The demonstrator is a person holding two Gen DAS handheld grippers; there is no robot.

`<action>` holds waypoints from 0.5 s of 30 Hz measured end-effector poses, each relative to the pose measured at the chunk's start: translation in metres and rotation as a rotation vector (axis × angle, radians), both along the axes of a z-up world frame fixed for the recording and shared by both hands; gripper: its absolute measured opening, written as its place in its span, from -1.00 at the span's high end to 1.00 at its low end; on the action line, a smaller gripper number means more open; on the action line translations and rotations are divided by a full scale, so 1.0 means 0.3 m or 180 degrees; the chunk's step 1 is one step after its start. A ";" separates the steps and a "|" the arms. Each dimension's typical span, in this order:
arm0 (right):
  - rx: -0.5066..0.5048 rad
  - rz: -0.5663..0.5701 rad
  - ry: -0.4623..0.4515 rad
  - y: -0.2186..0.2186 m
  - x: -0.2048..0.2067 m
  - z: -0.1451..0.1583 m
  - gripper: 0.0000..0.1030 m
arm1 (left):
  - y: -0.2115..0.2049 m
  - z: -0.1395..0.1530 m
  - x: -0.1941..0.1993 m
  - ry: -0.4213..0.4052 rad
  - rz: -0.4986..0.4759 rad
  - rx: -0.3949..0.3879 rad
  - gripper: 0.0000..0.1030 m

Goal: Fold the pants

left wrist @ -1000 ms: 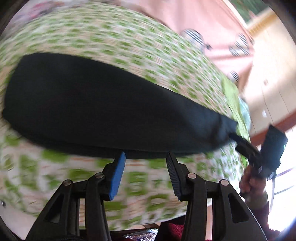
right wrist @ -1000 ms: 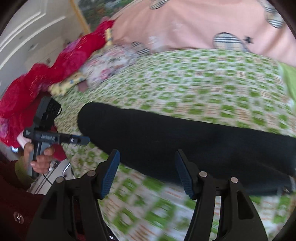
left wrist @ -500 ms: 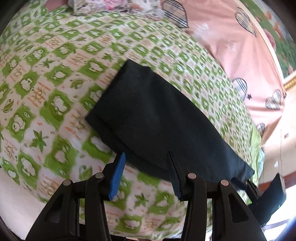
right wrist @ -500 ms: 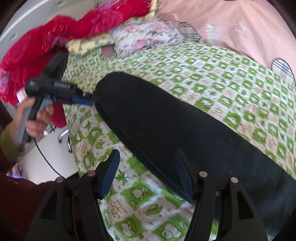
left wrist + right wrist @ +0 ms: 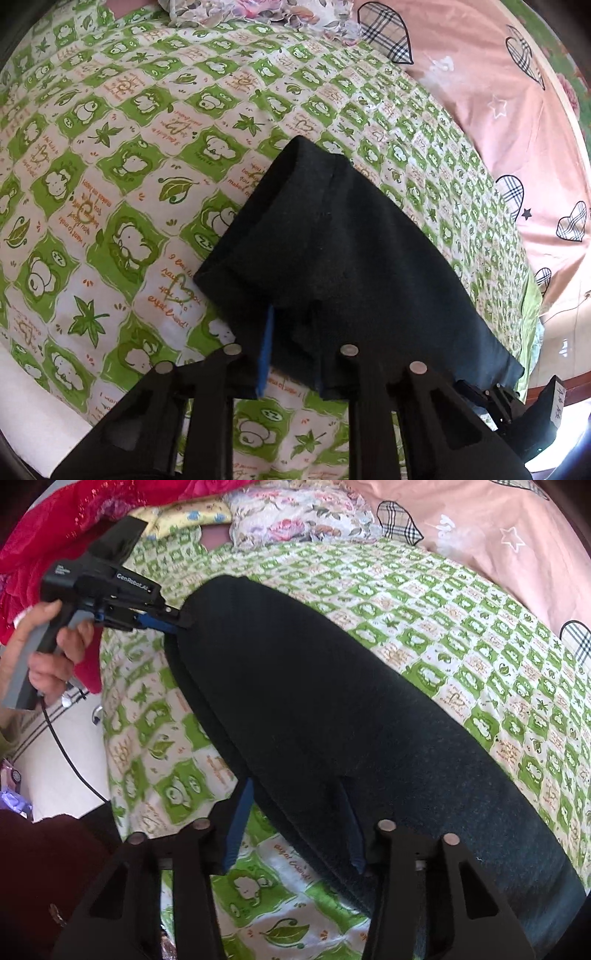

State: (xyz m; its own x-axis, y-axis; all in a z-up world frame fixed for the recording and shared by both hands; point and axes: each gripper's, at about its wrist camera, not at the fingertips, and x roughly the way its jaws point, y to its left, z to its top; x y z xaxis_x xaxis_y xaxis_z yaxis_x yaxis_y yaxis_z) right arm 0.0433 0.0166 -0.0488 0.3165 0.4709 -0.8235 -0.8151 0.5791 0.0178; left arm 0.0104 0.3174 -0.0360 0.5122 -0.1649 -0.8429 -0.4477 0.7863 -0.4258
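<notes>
Black pants [image 5: 351, 240], folded lengthwise, lie in a long strip across the green-and-white bedsheet [image 5: 122, 155]. My left gripper [image 5: 291, 332] is at one end of the strip, its jaws closing and pinching the fabric's near edge; one blue pad shows and the other is hidden by cloth. In the right wrist view the left gripper [image 5: 181, 622] bites the end of the pants [image 5: 332, 701]. My right gripper [image 5: 295, 812] straddles the near edge further along. Its jaws are closing, with cloth between pads that still stand well apart. The right gripper [image 5: 480, 395] also shows by the strip's far corner.
A pink quilt [image 5: 498, 122] with plaid hearts covers the bed beyond the sheet. A floral pillow [image 5: 295, 513] and red bedding [image 5: 66, 520] lie at the head. A hand [image 5: 48, 653] holds the left gripper past the bed's edge, above pale floor [image 5: 62, 760].
Both grippers came down onto the pants' near edge. The left jaws went from open to pinched on the fabric. The right jaws narrowed around the cloth.
</notes>
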 end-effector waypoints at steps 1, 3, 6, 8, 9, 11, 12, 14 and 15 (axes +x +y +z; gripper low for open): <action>-0.0039 0.0009 -0.0022 0.003 -0.001 -0.006 0.17 | -0.002 -0.003 0.001 -0.0002 0.0003 0.0026 0.80; -0.0137 0.0032 -0.0094 0.013 -0.005 -0.018 0.27 | -0.006 -0.003 -0.003 -0.0023 -0.0012 0.0071 0.85; -0.0167 0.0012 -0.0156 0.018 -0.003 -0.019 0.63 | -0.022 0.004 -0.009 -0.0055 -0.0054 0.0170 0.90; -0.0110 -0.0012 -0.0165 0.011 0.000 -0.008 0.87 | -0.035 0.022 -0.020 -0.0091 -0.0101 0.0240 0.92; -0.0067 -0.0020 -0.0179 0.005 -0.001 0.002 0.87 | -0.042 0.033 -0.023 -0.0110 -0.0142 0.0277 0.92; 0.0031 -0.0052 -0.0195 -0.007 -0.005 0.029 0.88 | -0.053 0.063 -0.040 -0.0184 -0.0196 0.0357 0.93; 0.0107 -0.0057 -0.0176 -0.016 -0.006 0.045 0.88 | -0.059 0.079 -0.049 -0.0227 -0.0235 0.0385 0.93; 0.0189 -0.0044 -0.0155 -0.028 -0.010 0.070 0.88 | -0.067 0.101 -0.065 -0.0268 -0.0279 0.0398 0.93; 0.0218 -0.0032 -0.0151 -0.033 -0.014 0.081 0.88 | -0.067 0.110 -0.075 -0.0291 -0.0276 0.0381 0.93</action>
